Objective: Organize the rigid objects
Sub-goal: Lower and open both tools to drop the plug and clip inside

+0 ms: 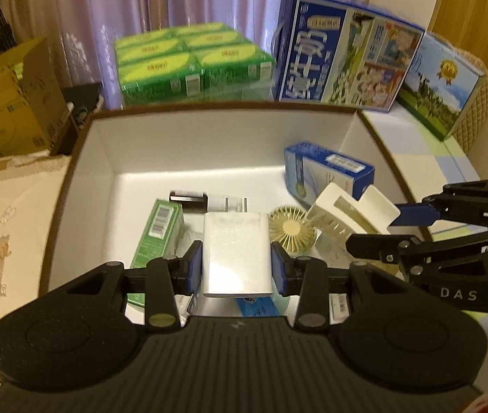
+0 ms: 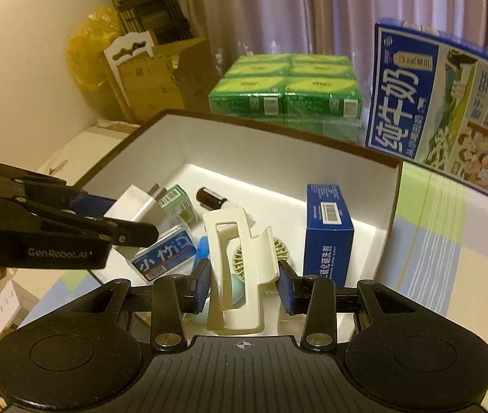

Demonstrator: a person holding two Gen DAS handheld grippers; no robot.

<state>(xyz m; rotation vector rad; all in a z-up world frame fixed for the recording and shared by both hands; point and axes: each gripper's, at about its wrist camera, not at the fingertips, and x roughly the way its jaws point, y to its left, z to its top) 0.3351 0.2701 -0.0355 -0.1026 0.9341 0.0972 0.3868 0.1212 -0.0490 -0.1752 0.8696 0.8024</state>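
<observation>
Above the open box [image 1: 103, 158], the left claw [image 1: 236, 268] grips a white charger [image 1: 235, 254] by its sides. At its 3 o'clock, the right claw [image 2: 244, 285] clamps a cream hair clip [image 2: 233, 268], probably so both can be placed inside together.
</observation>
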